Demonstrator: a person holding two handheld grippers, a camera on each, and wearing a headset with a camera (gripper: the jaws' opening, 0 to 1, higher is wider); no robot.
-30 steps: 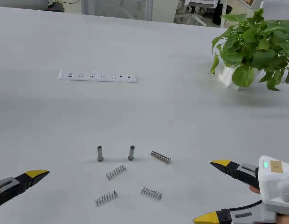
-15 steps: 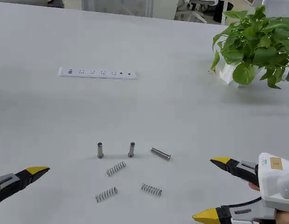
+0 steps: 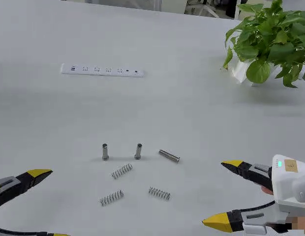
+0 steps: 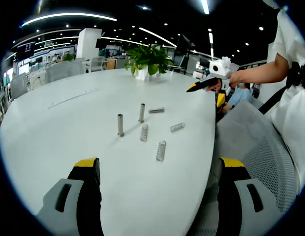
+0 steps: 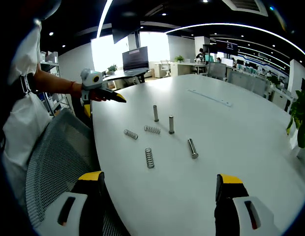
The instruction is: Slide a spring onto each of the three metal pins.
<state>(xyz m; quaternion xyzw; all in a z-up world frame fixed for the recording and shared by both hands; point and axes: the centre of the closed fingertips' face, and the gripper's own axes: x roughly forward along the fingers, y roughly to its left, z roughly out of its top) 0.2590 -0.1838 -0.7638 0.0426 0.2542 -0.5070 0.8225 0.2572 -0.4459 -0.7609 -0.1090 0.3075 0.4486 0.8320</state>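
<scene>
Two metal pins (image 3: 105, 151) (image 3: 138, 151) stand upright on the white table, and a third pin (image 3: 169, 156) lies flat to their right. Three springs (image 3: 122, 171) (image 3: 111, 197) (image 3: 159, 193) lie loose just in front of them. My left gripper (image 3: 46, 204) is open at the table's near left, well short of the springs. At the near right my right gripper (image 3: 216, 193) is open too, with nothing between its jaws. The left gripper view has the pins (image 4: 120, 125) and springs (image 4: 161, 150) ahead of its jaws. The right gripper view has the lying pin (image 5: 192, 148) and a spring (image 5: 149, 158) nearest.
A white power strip (image 3: 102, 70) lies farther back on the table. A leafy plant (image 3: 270, 39) in a white pot stands at the back right. A mesh chair (image 5: 54, 162) sits against the table's near edge.
The head camera has tilted a little, so the pins and springs sit slightly higher in the picture. Nothing on the table has moved. Both grippers stay open in about the same places.
</scene>
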